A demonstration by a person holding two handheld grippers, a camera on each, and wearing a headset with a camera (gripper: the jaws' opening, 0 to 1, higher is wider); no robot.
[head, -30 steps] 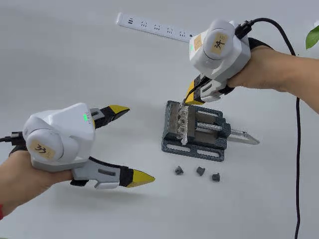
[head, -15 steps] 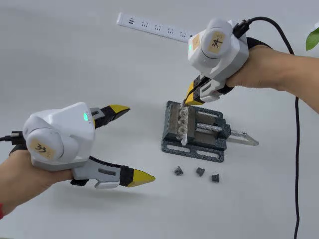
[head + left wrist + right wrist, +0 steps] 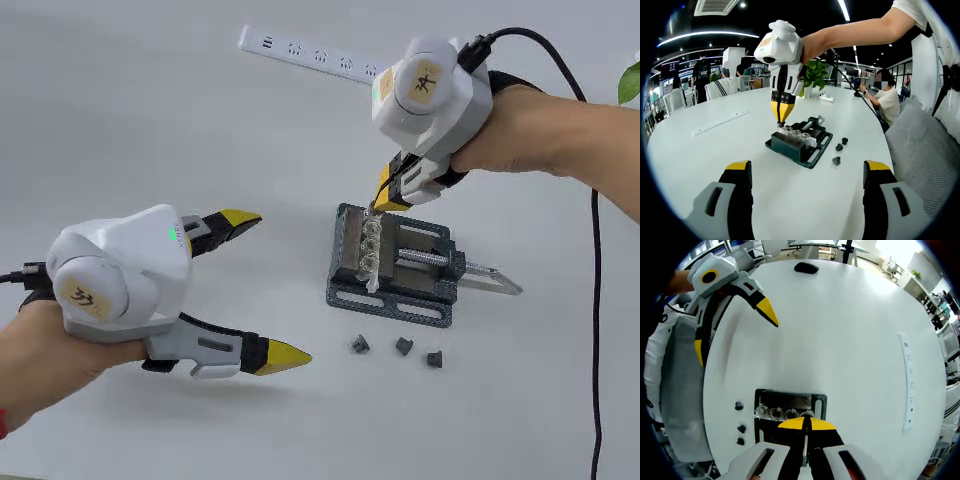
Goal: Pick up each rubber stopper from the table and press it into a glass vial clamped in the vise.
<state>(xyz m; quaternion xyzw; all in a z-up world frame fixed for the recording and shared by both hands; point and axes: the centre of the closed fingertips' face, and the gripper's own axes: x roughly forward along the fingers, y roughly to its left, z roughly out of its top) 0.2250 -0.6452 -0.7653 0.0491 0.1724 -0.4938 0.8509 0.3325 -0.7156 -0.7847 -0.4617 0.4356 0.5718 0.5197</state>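
A dark vise [image 3: 408,289] holds a row of glass vials [image 3: 370,245] between its jaws. My right gripper [image 3: 377,206] points down, shut, its yellow tips right at the top of the far vial [image 3: 781,130]; what lies under the tips is hidden. From its own view the shut tips [image 3: 806,424] cover that end of the vial row [image 3: 775,413]. Three dark rubber stoppers [image 3: 359,344] [image 3: 403,346] [image 3: 433,358] lie on the table in front of the vise. My left gripper [image 3: 265,287] hovers open and empty, well left of the vise [image 3: 800,145].
A white power strip [image 3: 310,53] lies at the back of the white table [image 3: 150,110]. A black cable [image 3: 597,300] runs down the right side from the right gripper. A green plant [image 3: 815,75] and seated people are beyond the table.
The right gripper has shifted slightly and stands a little more upright over the far vial. The left gripper and the three stoppers have not moved.
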